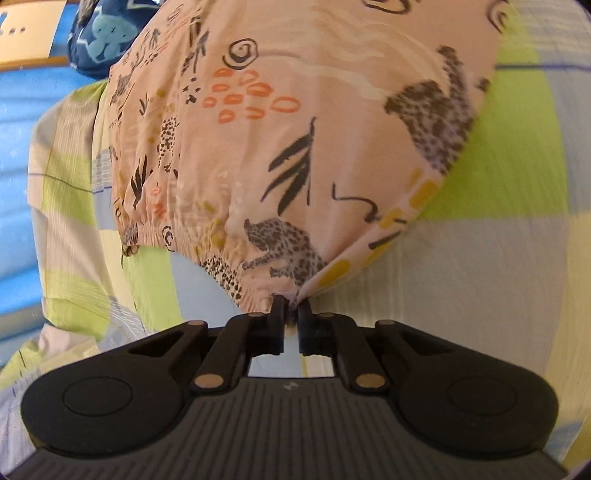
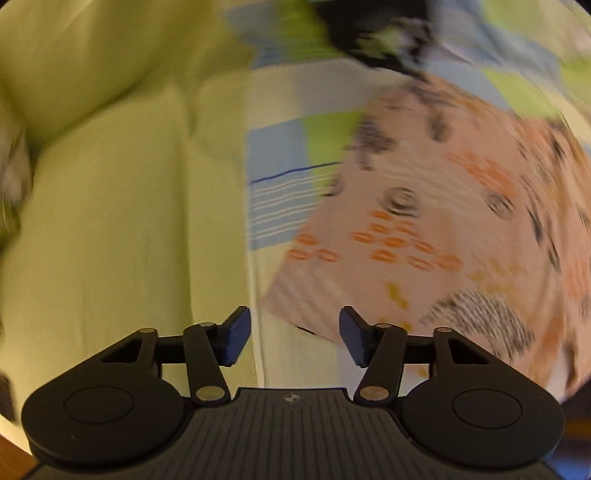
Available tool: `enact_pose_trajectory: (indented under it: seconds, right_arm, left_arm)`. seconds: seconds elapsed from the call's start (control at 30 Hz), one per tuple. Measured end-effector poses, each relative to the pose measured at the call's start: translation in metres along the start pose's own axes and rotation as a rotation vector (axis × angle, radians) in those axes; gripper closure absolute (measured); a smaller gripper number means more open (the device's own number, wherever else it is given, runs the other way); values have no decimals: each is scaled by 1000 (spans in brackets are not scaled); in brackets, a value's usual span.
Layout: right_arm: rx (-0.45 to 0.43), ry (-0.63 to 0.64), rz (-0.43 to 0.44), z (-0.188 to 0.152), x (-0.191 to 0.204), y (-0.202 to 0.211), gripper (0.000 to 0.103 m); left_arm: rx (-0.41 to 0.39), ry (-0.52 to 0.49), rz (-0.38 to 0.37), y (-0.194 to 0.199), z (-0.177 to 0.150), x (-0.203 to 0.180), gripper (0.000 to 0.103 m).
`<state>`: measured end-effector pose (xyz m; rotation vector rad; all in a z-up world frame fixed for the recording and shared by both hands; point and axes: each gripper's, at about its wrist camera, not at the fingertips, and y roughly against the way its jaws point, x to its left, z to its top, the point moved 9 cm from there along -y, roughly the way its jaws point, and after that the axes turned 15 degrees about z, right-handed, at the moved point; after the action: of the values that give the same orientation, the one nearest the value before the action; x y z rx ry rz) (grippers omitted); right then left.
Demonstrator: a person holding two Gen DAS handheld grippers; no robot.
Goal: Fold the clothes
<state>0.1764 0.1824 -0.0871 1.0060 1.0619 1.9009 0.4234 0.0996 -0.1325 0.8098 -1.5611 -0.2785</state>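
Note:
A pink garment (image 1: 295,147) printed with leopards, dark leaves and orange ovals lies spread on a checked bedsheet (image 1: 498,258); its gathered elastic edge runs along the lower left. My left gripper (image 1: 291,308) is shut on the garment's near corner, and the cloth bunches between the black fingers. In the right wrist view the same pink garment (image 2: 443,229) looks blurred on the right. My right gripper (image 2: 294,334) stands open above the sheet, just short of the garment's near corner, with nothing between its blue pads (image 2: 236,338).
A pale green folded cloth or cushion (image 2: 122,221) fills the left of the right wrist view. A dark blue printed item (image 1: 107,33) lies behind the garment at the upper left. The blue bed edge (image 1: 14,147) runs down the left.

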Motion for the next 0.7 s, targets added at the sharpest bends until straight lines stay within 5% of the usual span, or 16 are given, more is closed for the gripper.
enact_pose_trajectory:
  seconds: [0.27,0.43,0.57,0.6,0.7]
  right_arm:
    - [80,196,-79,1,8,-40,58]
    - [80,172,-68,5,3,-46,61]
    - [59,119,-48,8,-7,-39,81]
    - [51,105,-34,9,-9,-36,93]
    - [13,43,2,10,-18,-18,99]
  left_arm:
    - [26,35,-18,-6,3,0,98]
    - [34,39,-25,-6,2,-1,97]
    - [37,42,-28,-4,1,-6,97]
    - [39,45,-30,-5,1,-6,97]
    - [45,54,-37,-5,0,-4,97]
